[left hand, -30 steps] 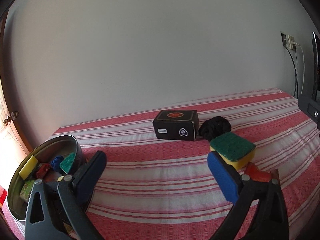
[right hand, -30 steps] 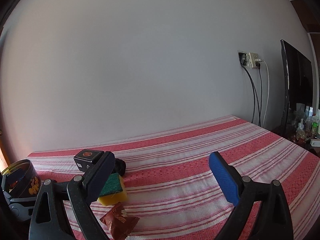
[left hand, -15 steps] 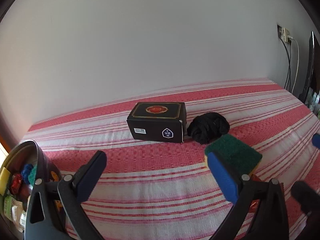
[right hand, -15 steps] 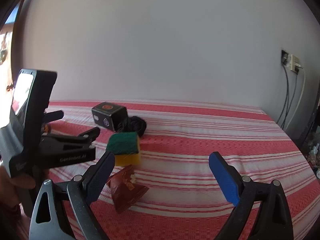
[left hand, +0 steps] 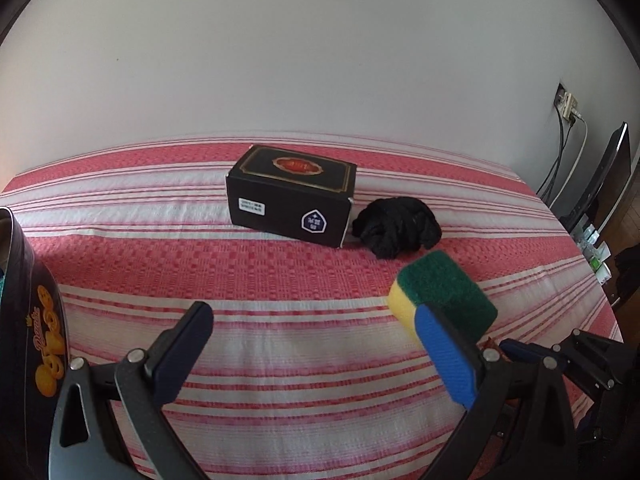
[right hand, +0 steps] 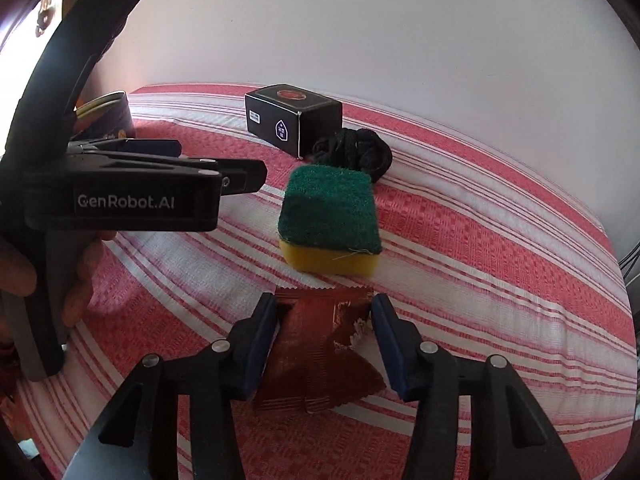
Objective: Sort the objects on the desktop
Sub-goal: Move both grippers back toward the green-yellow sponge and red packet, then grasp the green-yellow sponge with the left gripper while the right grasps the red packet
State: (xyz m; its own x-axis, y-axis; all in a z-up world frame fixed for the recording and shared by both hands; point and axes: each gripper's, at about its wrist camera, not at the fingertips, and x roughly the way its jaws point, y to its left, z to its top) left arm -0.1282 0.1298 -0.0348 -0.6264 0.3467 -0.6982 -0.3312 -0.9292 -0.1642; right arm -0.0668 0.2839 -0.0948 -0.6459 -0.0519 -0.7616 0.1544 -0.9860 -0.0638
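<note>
A brown foil snack packet lies on the red striped cloth. My right gripper is down over it, jaws partly closed with a pad at each side of the packet. Beyond it sit a green and yellow sponge, a black cord bundle and a black box. My left gripper is open and empty above the cloth, with the sponge just past its right pad. The box and cord lie farther ahead.
A round cookie tin with sorted items stands at the left edge, also seen in the right wrist view. A wall socket with cables and a monitor are at the far right, off the table.
My right gripper dropped down over the brown packet and its jaws narrowed around it. My left gripper swung right and forward, so the tin slid to the frame edge.
</note>
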